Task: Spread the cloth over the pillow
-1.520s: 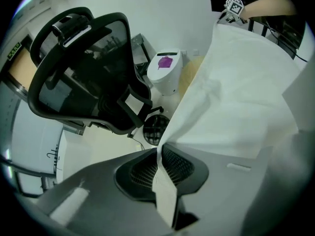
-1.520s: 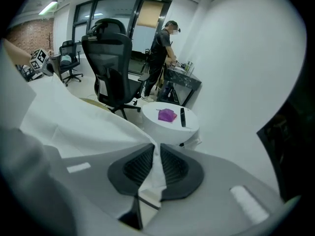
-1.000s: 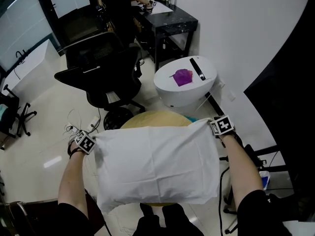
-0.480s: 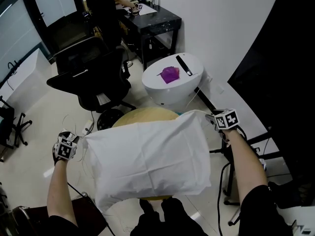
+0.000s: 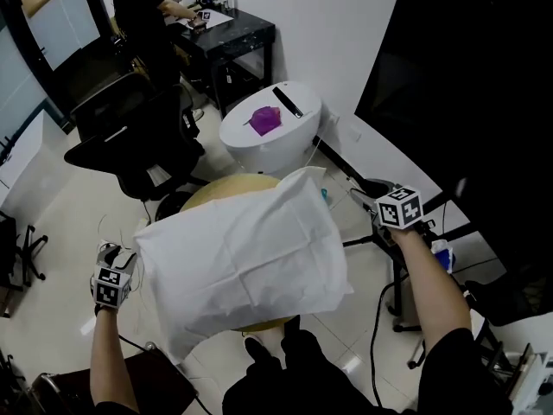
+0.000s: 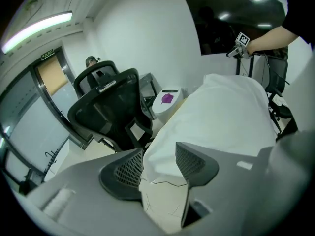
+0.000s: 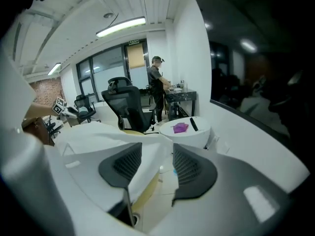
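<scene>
A white cloth [image 5: 242,258] lies spread over a pillow-shaped bulk on a round yellowish table [image 5: 226,192]; the pillow itself is hidden under it. My left gripper [image 5: 117,253] hangs just off the cloth's left corner, jaws open, not touching it. In the left gripper view the cloth [image 6: 221,122] stretches away beyond the open left gripper [image 6: 160,166]. My right gripper [image 5: 361,190] is off the far right corner, open and empty. In the right gripper view the cloth [image 7: 108,132] lies to the left, past the open right gripper [image 7: 156,163].
A white round drum [image 5: 259,145] behind the table carries a purple object [image 5: 264,120] and a black bar [image 5: 288,102]. A black office chair [image 5: 130,141] stands at the left. A person works at a black desk [image 5: 233,28] at the back. Stand legs [image 5: 393,258] and cables are at the right.
Both grippers have let go of the cloth's far corners and drawn outward, the left one down and back. The cloth has settled over the bulk on the table.
</scene>
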Motion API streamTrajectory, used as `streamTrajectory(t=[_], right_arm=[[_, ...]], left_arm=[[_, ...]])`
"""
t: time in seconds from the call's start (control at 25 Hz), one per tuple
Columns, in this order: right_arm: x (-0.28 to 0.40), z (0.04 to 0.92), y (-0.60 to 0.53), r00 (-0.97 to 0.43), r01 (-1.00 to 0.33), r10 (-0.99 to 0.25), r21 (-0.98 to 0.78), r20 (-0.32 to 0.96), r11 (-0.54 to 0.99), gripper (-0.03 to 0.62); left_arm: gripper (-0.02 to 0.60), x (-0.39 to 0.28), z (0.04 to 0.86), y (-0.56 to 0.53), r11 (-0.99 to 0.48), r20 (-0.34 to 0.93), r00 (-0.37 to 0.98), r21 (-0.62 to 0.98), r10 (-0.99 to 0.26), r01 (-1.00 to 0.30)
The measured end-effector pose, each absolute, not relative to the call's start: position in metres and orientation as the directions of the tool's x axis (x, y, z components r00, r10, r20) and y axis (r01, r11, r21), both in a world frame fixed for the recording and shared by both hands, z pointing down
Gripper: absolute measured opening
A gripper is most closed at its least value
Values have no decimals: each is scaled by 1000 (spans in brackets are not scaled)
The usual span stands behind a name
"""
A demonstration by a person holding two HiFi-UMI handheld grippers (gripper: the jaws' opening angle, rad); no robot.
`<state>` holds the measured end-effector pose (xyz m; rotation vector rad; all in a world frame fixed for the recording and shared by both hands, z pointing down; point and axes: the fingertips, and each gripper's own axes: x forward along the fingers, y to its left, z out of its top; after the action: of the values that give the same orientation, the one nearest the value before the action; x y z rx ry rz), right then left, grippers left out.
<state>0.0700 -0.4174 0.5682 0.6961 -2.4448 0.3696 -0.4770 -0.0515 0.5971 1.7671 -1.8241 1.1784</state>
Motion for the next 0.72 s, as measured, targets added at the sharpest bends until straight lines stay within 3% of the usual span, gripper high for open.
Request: streamTrajectory(t=[0.24,0.48,0.72], right_arm=[[132,596,-333,-691,-590,-399,-151,604,793,206],[176,653,-252,-659,-625,-367,-207,657,752,206],[187,708,-198,-642,-633,-305,-262,704,728,206]], left_arm=[[198,-378,573,-64,-248,680,-22,-297,-733,-922],[198,-314,600,-46,-372,754,70,-239,-653,-897],[196,-293,628,-27,-397,797,59,-234,-601,-887]])
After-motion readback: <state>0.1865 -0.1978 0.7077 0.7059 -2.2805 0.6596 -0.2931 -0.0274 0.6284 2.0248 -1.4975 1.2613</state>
